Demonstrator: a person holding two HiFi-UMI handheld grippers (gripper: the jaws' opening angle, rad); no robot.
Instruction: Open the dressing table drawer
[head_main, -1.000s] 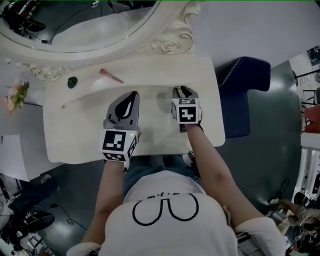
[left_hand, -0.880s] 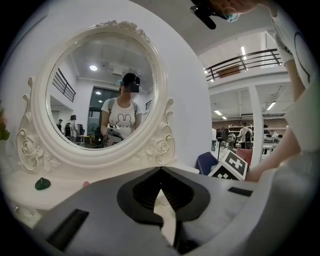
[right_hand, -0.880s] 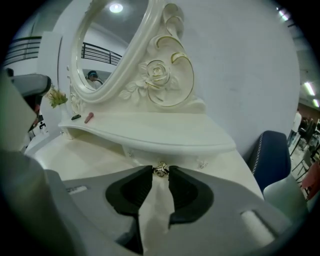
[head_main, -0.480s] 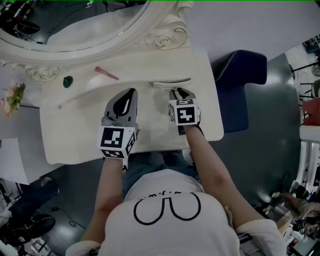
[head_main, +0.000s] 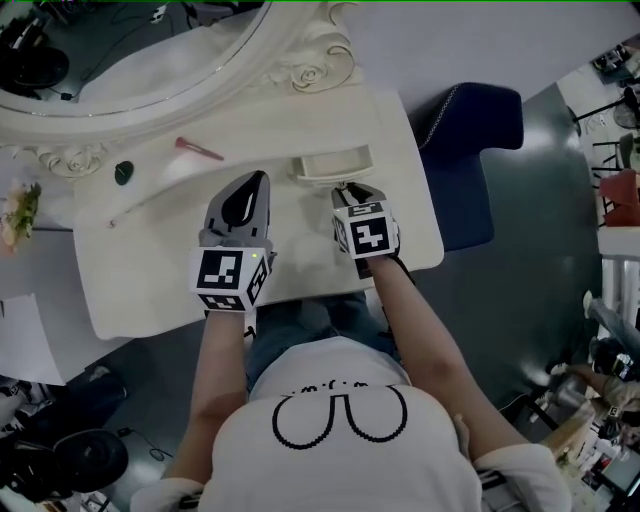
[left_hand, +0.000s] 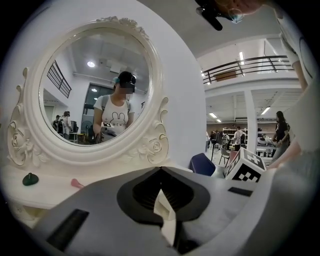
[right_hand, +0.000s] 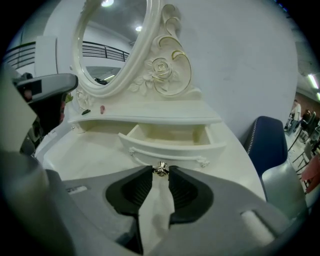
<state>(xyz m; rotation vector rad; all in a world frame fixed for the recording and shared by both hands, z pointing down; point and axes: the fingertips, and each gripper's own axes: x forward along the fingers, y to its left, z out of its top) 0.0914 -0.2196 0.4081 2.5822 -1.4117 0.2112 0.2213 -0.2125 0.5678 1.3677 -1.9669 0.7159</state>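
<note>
The white dressing table (head_main: 150, 280) has a small drawer (head_main: 330, 165) under its mirror shelf, and the drawer stands pulled out with its empty inside showing. My right gripper (head_main: 350, 188) is shut on the drawer's small metal knob (right_hand: 160, 169), which sits pinched between the two dark pads in the right gripper view, just in front of the drawer (right_hand: 170, 140). My left gripper (head_main: 258, 180) hovers over the tabletop to the left of the drawer. Its jaws are shut with nothing in them, and its tips (left_hand: 161, 169) point toward the mirror.
An ornate oval mirror (head_main: 150, 60) stands at the back of the table. A pink stick (head_main: 198, 150), a small dark green cap (head_main: 122, 172) and a thin rod (head_main: 140, 208) lie at the left. A blue chair (head_main: 470, 150) stands right of the table.
The drawer has slid out from under the mirror shelf, from closed to well open. My right gripper has drawn back toward the person with the knob. The left gripper has stayed put.
</note>
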